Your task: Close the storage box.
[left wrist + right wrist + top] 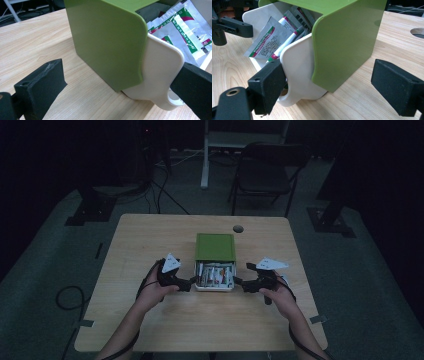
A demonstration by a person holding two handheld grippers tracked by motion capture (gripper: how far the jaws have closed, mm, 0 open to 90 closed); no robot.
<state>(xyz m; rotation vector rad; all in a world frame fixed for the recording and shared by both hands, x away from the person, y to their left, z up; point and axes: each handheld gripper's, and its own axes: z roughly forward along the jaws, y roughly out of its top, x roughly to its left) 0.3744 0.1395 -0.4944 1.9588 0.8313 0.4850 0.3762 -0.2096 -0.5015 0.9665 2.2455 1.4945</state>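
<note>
While both tongs stand spread, the white plastic drawer (214,285) juts toward the person from the green plastic box (215,246), left gripper (191,282) and right gripper (239,284) flanking it equally near.

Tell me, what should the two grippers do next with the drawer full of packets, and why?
Probably close both open grippers, left gripper and right gripper, onto the white drawer. Each flanks one front corner without clamping it, and the drawer sits partly out of the green box.

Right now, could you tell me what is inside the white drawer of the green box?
The white drawer, pulled partly out of the green box, holds several foil sachets with green, red and white printing. Whatever lies beneath them, and farther back under the green cover, is hidden.
</note>
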